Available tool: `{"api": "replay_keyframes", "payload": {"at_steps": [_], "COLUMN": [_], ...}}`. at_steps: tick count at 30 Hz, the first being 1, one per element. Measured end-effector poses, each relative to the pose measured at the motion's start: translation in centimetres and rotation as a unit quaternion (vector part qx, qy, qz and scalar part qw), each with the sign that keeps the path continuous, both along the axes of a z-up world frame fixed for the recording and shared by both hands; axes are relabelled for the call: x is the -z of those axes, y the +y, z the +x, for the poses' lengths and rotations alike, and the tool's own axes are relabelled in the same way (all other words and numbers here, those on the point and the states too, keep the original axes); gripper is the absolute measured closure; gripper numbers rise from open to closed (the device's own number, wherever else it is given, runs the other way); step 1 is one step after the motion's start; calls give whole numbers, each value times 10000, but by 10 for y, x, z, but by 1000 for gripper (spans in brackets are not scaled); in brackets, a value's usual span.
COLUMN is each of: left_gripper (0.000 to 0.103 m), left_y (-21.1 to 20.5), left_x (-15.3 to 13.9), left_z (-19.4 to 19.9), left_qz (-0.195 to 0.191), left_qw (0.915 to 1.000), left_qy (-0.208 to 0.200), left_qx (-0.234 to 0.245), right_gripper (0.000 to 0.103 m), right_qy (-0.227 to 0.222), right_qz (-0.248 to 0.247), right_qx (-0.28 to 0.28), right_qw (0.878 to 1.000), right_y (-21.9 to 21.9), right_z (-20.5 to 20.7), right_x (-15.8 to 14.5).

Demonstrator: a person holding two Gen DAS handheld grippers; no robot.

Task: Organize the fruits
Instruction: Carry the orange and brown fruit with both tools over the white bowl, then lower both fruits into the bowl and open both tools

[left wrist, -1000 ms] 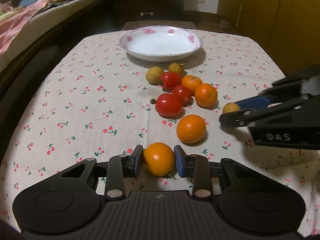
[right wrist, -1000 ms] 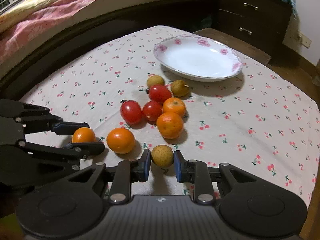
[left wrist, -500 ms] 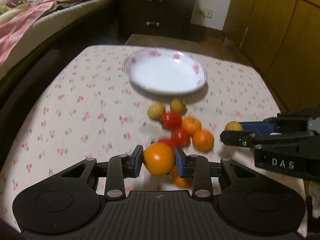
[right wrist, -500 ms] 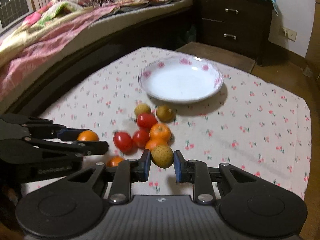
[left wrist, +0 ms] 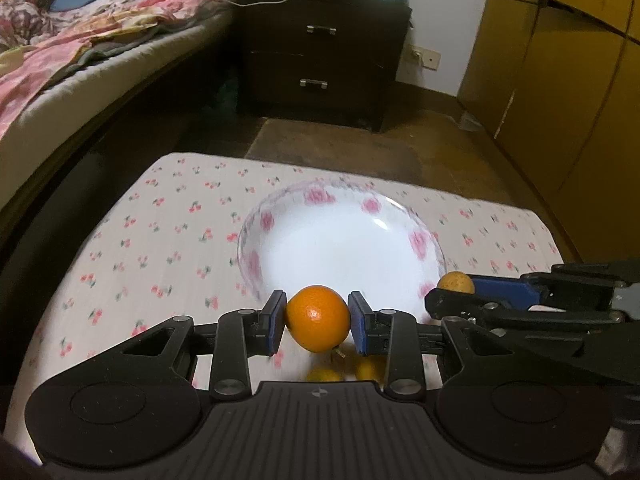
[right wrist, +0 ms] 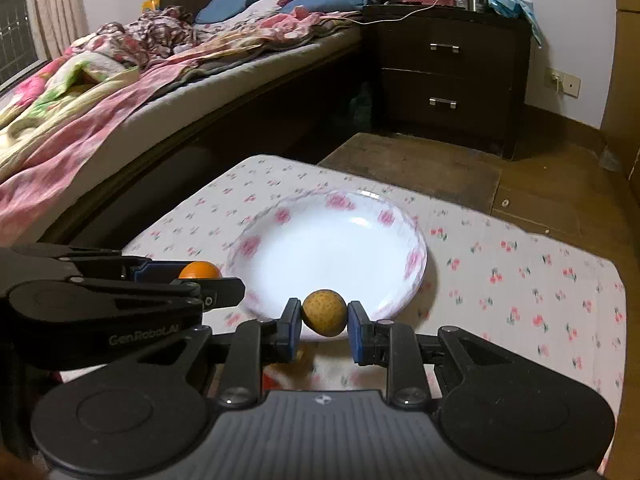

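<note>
Fruit rides in both: my left tool (left wrist: pixel 317 323) clamps the orange (left wrist: pixel 317 318), my right tool (right wrist: pixel 324 321) the speckled yellow fruit (right wrist: pixel 324 312), both near the plate (right wrist: pixel 416 268); next, lower and release inside.

both wrist views look down, sharing the plate (left wrist: pixel 256 240)

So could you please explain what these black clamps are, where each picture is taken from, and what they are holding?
They are two hand-held grippers, each carried by a person, with a camera looking along its fingers. One picture comes from the left gripper, shut on an orange. The other comes from the right gripper, shut on a small brownish-yellow fruit. Each gripper shows from the side in the other's picture. Ahead lies an empty white plate with pink flowers, on a cherry-print tablecloth. More fruit shows blurred beneath the grippers.
</note>
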State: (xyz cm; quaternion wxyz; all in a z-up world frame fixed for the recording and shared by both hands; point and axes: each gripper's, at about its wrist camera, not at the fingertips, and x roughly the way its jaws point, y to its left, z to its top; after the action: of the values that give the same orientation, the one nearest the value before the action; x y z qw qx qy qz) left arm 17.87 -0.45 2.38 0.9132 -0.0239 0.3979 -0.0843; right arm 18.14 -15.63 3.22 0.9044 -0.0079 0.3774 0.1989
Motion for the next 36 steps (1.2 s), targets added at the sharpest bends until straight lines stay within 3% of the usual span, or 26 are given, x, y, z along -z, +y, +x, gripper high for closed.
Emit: {"api": "replay_keyframes", "payload": {"at_steps": [12,36], "left_gripper": [62,60], "left_y": [-4,-11], "left_x": [27,41], "left_z": [46,54], "left_qz": [116,293], "left_qw": [9997,9992], "left_qy": [188,246], "left_qx": [-97,-101], "right_gripper": [71,70], "right_qy": [222,330], "right_qz": [-47,-197], "right_qx": [101,204], "right_qw": [9997,9991], "right_y": [5,6], "right_z": [53,66], "right_x": [30,50]}}
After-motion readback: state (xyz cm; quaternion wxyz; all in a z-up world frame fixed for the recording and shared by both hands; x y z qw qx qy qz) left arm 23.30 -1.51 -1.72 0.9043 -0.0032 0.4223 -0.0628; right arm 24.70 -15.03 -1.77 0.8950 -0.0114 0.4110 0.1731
